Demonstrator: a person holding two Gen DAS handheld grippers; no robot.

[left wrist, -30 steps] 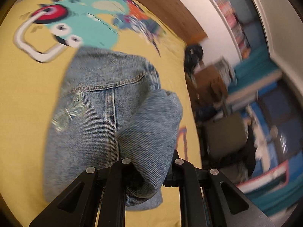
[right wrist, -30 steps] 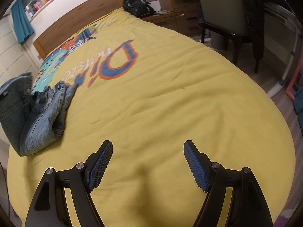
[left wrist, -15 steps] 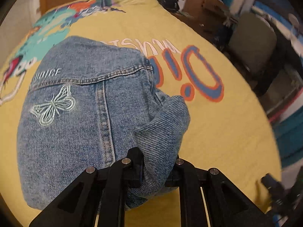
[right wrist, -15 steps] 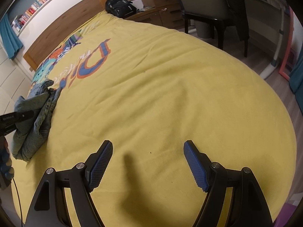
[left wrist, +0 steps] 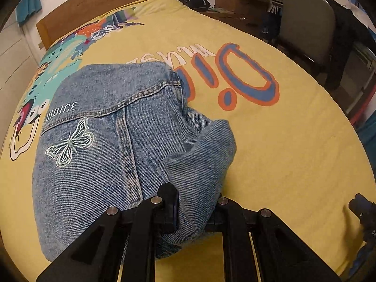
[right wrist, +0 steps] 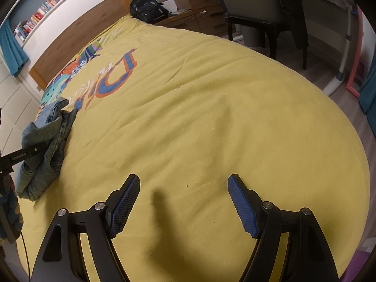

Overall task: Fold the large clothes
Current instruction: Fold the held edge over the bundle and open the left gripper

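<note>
**Jacket pinched at left**

Left gripper [left wrist: 195, 209] has its jaws clamped on a bunched fold of the denim jacket [left wrist: 105, 145], lying on the yellow bed [right wrist: 211, 117]. Right gripper [right wrist: 183, 202] hovers with jaws apart. Backpack [right wrist: 148, 11] beyond.

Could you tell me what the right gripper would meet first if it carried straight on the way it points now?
Most likely the yellow bedspread itself: the open right gripper points down across bare cover. The denim jacket lies well off to its left, out of that line.
</note>
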